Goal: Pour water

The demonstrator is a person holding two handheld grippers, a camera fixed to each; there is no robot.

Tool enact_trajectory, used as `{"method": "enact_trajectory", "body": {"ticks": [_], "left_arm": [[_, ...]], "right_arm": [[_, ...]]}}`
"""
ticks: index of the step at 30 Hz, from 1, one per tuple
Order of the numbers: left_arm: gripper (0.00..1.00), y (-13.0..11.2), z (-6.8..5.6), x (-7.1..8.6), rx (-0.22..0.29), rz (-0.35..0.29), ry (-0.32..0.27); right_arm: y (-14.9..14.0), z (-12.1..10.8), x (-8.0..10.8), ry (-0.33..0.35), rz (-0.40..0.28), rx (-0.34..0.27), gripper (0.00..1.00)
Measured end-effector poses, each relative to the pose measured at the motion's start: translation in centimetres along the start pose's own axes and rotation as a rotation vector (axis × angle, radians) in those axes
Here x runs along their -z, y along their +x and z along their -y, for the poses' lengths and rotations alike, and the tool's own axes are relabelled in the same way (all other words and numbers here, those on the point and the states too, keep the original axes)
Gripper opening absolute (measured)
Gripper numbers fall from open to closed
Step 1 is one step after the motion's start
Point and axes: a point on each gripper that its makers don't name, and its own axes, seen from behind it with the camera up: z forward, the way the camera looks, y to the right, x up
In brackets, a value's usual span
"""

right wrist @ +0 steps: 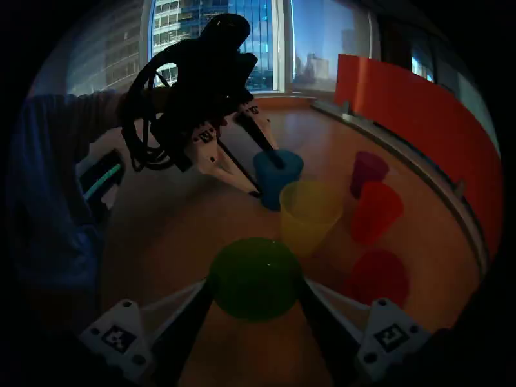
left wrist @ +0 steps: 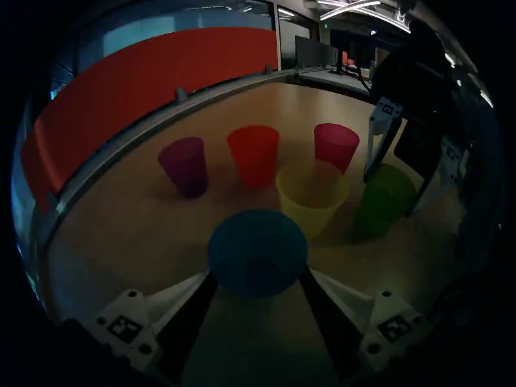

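Between the fingers of my left gripper point(left wrist: 258, 276) stands a blue cup point(left wrist: 258, 248), upright, with both fingers pressed on its sides. My right gripper point(right wrist: 255, 287) is shut the same way on a green cup point(right wrist: 255, 274). An open yellow cup point(left wrist: 313, 193) stands on the wooden table between the two held cups, close to both. In the right gripper view the yellow cup point(right wrist: 308, 216) is just beyond the green one, and the left gripper point(right wrist: 271, 175) holds the blue cup point(right wrist: 278, 180) behind it. The right gripper point(left wrist: 390, 193) clasps the green cup point(left wrist: 382, 203) at the right.
Three more cups stand in a row behind: purple point(left wrist: 185, 166), red point(left wrist: 255, 155) and magenta point(left wrist: 335, 145). A red panel point(left wrist: 148, 77) and a metal rail point(left wrist: 129, 138) bound the table's far side. A person's blue sleeve point(right wrist: 51, 193) and cables point(right wrist: 145, 129) are at the left.
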Motion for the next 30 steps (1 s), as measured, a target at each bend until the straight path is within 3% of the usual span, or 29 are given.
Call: {"method": "enact_trajectory", "body": {"ticks": [10,30], "left_arm": [[0.91,-0.5,-0.2,0.3,0.008,0.01,0.0],[0.91,-2.6,-0.8,3.2,0.038,0.014,0.039]], "right_arm": [[-0.8,-0.3,0.2,-0.021,0.016,-0.016,1.0],[-4.3,-1.0,4.2,-0.1,0.024,-0.055,1.0]]}}
